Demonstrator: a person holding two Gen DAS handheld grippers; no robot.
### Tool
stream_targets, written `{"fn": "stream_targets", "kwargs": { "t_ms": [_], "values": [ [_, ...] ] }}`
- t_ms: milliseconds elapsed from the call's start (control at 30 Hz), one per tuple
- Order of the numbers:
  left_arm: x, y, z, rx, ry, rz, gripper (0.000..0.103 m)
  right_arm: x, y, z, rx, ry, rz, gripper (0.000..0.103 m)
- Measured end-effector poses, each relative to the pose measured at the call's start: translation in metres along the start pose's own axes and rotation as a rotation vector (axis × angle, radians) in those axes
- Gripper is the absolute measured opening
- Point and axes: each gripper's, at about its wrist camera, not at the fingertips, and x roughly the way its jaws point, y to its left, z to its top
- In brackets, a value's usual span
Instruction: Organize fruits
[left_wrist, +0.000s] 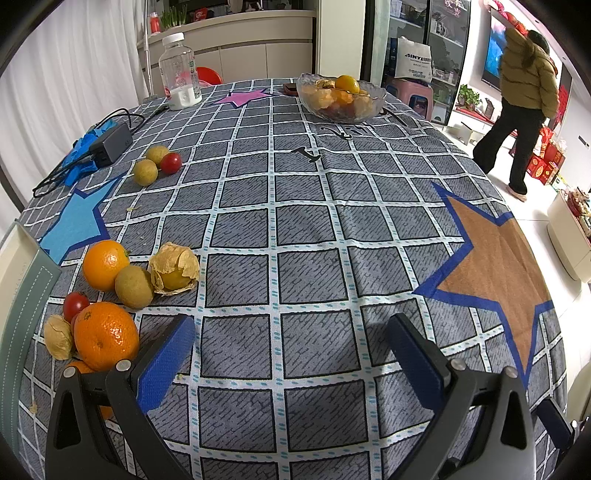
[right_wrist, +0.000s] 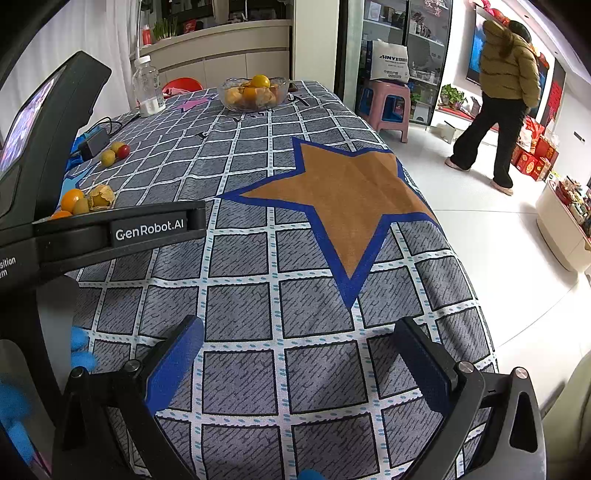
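Note:
A glass bowl with several fruits stands at the table's far side; it also shows in the right wrist view. Loose fruit lies at the left: two oranges, a brown longan, a husked physalis, a cherry tomato and another husk. Farther back lie two longans and a red tomato. My left gripper is open and empty, just right of the near orange. My right gripper is open and empty over bare cloth.
A plastic bottle stands at the far left. A black power adapter with cable lies on a blue cloth. The left gripper's body crosses the right wrist view. A person stands beyond the table's right edge. A pink stool stands nearby.

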Motion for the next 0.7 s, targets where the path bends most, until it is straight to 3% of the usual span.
{"fn": "stream_targets", "kwargs": {
  "t_ms": [400,567,600,700],
  "values": [
    [-0.005,0.001,0.000,0.033,0.014,-0.007,0.103,-0.001,0.000,0.000,0.000,-0.002,0.000,0.103],
    [-0.064,0.035,-0.026,0.082,-0.158,0.025,0.103,-0.001,0.000,0.000,0.000,-0.002,0.000,0.103],
    [-0.070,0.047,-0.030,0.067,-0.138,0.018,0.103,-0.001,0.000,0.000,0.000,-0.002,0.000,0.103],
    [-0.076,0.075,-0.041,0.059,-0.162,0.089,0.103,-0.001,0.000,0.000,0.000,-0.002,0.000,0.103]
  ]
}}
